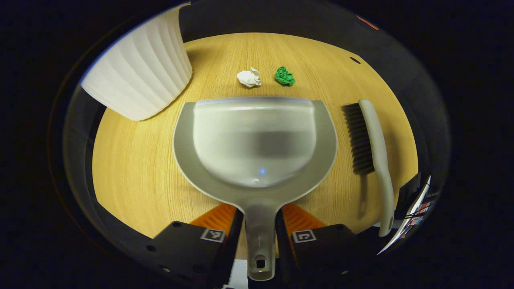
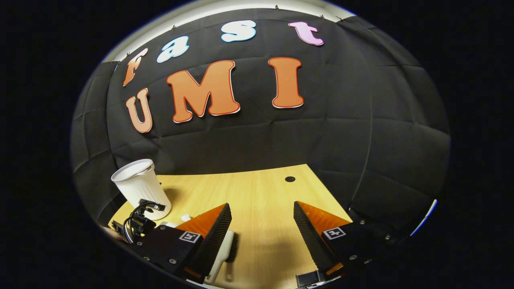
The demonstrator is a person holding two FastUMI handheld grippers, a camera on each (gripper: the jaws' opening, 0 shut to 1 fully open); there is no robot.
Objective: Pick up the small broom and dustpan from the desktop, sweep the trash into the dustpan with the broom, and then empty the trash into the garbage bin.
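Left gripper view, left to right: white ribbed garbage bin at the far left of the wooden desktop, standing upright. Dustpan lies flat in the centre, open edge facing away, handle pointing back between the left gripper fingers. Fingers sit tight on both sides of the handle, so the left gripper is clamped on the dustpan handle. Beyond the dustpan's front edge, near it but not touching: a white paper wad, then a green paper wad just beside it. Right of the dustpan, apart from it, the broom lies on the desktop, bristles facing the dustpan, handle toward the camera.

Right gripper view: garbage bin at the left, part of the other gripper's cabling in front of it. Right gripper is wide open, holding nothing. Broom lies partly under its left finger; contact cannot be told. Desktop bare between the fingers.
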